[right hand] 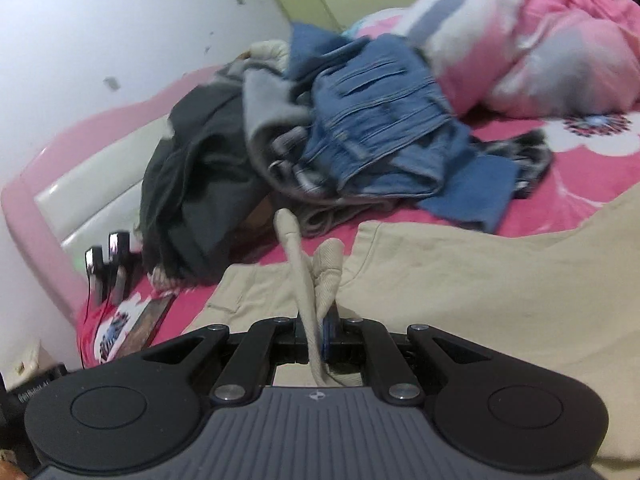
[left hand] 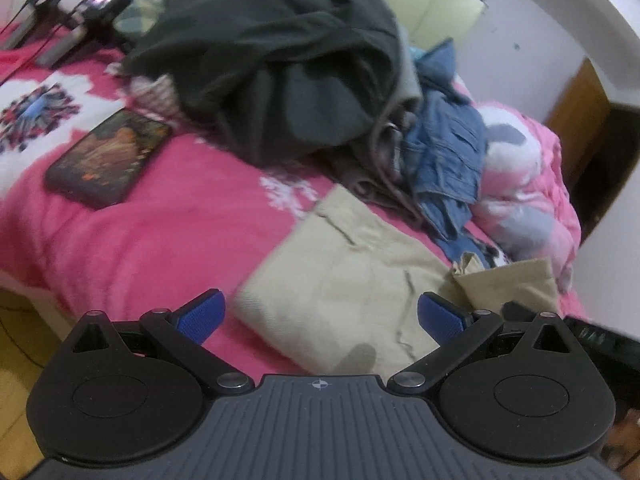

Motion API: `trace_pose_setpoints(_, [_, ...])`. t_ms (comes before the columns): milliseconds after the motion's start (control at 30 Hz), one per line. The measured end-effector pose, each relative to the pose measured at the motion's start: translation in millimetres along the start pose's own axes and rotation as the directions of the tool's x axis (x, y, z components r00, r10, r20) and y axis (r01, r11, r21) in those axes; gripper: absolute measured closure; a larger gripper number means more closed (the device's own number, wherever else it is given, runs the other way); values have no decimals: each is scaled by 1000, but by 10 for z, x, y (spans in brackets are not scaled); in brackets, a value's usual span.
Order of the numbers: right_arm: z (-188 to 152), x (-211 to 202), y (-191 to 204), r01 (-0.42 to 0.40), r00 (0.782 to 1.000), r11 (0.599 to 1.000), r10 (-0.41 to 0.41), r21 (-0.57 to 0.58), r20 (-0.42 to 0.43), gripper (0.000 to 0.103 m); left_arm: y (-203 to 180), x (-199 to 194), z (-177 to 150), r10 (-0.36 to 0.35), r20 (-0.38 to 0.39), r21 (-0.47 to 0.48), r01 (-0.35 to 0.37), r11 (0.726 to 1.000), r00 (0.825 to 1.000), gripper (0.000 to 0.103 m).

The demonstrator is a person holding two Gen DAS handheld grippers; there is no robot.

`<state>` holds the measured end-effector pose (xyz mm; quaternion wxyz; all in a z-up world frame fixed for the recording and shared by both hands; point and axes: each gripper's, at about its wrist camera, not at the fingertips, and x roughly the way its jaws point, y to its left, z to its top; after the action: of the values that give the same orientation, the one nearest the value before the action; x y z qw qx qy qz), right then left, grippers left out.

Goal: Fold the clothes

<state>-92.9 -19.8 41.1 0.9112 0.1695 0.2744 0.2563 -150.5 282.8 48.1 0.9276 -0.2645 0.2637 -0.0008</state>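
Observation:
Beige trousers [left hand: 352,280] lie partly folded on the pink bed [left hand: 160,220]. My left gripper [left hand: 320,316] is open, its blue pads [left hand: 200,314] spread just above the near edge of the trousers, holding nothing. My right gripper [right hand: 318,332] is shut on a bunched fold of the beige trousers [right hand: 480,280], which rises between the fingers. A pile of unfolded clothes lies behind: a dark grey garment [left hand: 280,60] and blue jeans [left hand: 444,152], also in the right wrist view [right hand: 380,120].
A phone [left hand: 108,156] lies on the bed to the left. Two black clip-like devices [left hand: 76,12] stand at the far left by the headboard. A pink and white duvet [right hand: 540,40] is heaped at the right. A wooden door [left hand: 580,120] stands beyond the bed.

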Motion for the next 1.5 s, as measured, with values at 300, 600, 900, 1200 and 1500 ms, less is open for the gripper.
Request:
trace_pose_setpoints(300, [-128, 314, 619, -44, 997, 985, 54, -167, 53, 98, 384, 32, 45, -5, -7, -130, 4, 991, 1000, 0])
trace_pose_setpoints(600, [-589, 520, 1163, -96, 995, 884, 104, -457, -8, 98, 571, 33, 41, 15, -15, -182, -18, 983, 1000, 0])
trace_pose_setpoints(900, [-753, 519, 1335, -59, 997, 788, 82, -613, 10, 97, 587, -54, 80, -5, 40, -198, 13, 980, 999, 0])
trace_pose_setpoints(1200, [-922, 510, 1416, -55, 997, 700, 80, -712, 1, 94, 457, -167, 130, -31, 83, -150, 44, 988, 996, 0])
trace_pose_setpoints(1500, [-929, 116, 1348, -191, 979, 667, 177, -720, -96, 57, 228, -191, 135, -100, 87, -50, 104, 993, 991, 2])
